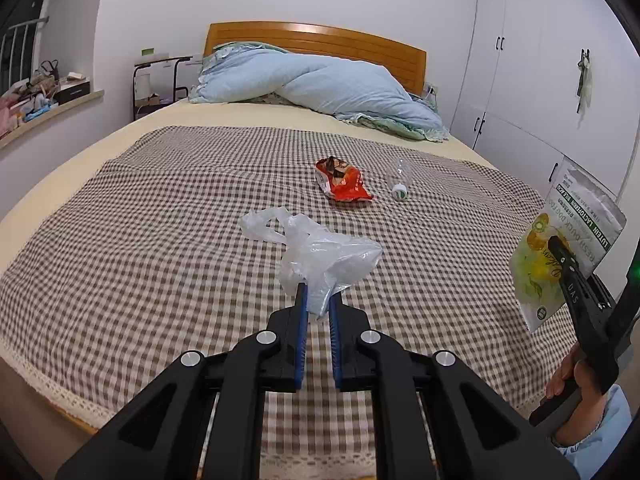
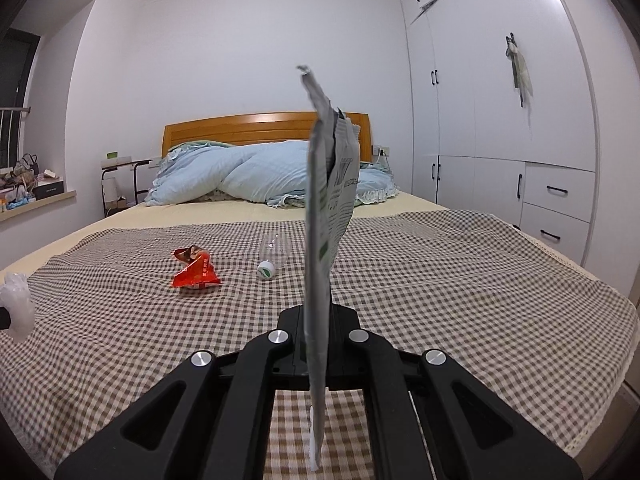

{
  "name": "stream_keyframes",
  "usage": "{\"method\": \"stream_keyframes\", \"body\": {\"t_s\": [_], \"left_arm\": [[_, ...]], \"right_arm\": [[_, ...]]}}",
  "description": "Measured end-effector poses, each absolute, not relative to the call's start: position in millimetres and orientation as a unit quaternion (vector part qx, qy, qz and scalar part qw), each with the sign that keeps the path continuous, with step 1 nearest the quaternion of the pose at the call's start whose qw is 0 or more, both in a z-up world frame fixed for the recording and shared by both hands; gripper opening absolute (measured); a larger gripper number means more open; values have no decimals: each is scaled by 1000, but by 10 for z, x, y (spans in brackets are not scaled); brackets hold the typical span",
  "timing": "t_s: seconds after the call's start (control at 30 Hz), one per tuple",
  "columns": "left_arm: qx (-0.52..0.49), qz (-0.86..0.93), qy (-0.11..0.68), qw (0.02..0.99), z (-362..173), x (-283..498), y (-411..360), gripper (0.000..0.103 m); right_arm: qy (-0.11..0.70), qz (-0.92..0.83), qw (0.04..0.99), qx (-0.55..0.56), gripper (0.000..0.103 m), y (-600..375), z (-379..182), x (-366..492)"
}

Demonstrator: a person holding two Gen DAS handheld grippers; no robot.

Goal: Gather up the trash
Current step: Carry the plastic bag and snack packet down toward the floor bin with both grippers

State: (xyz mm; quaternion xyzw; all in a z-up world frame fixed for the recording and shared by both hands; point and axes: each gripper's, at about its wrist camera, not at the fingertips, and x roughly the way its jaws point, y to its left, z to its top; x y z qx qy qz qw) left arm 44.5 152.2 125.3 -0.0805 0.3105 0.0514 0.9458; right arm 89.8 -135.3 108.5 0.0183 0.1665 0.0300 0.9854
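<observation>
My left gripper (image 1: 319,294) is shut on a clear plastic bag (image 1: 320,256), which hangs crumpled above the checked bedspread (image 1: 160,240). My right gripper (image 2: 318,312) is shut on a silver and green pouch (image 2: 326,208), held edge-on and upright; in the left wrist view the pouch (image 1: 560,248) and right gripper (image 1: 560,252) show at the right edge, with a hand (image 1: 572,376) on the handle. A red snack wrapper (image 1: 343,179) (image 2: 196,270) and a small clear bottle (image 1: 401,180) (image 2: 274,254) with a white cap lie on the bedspread mid-bed. The plastic bag (image 2: 16,304) shows at the left edge of the right wrist view.
A light blue duvet (image 1: 320,84) is heaped by the wooden headboard (image 1: 320,40). White wardrobes with drawers (image 2: 520,160) line the right wall. A small side table (image 1: 160,80) and a cluttered window ledge (image 1: 40,92) stand at the left.
</observation>
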Motion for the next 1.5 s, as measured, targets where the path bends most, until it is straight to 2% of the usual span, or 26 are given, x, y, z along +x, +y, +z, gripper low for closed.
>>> {"method": "stream_keyframes", "body": {"t_s": [0.73, 1.5], "left_arm": [[-65, 17, 306, 950, 1264, -120, 1174, 7], [-34, -46, 319, 946, 833, -655, 826, 7]], "right_arm": [[155, 39, 987, 20, 2, -1664, 1192, 263], [159, 70, 985, -2, 2, -2062, 1169, -427]]}}
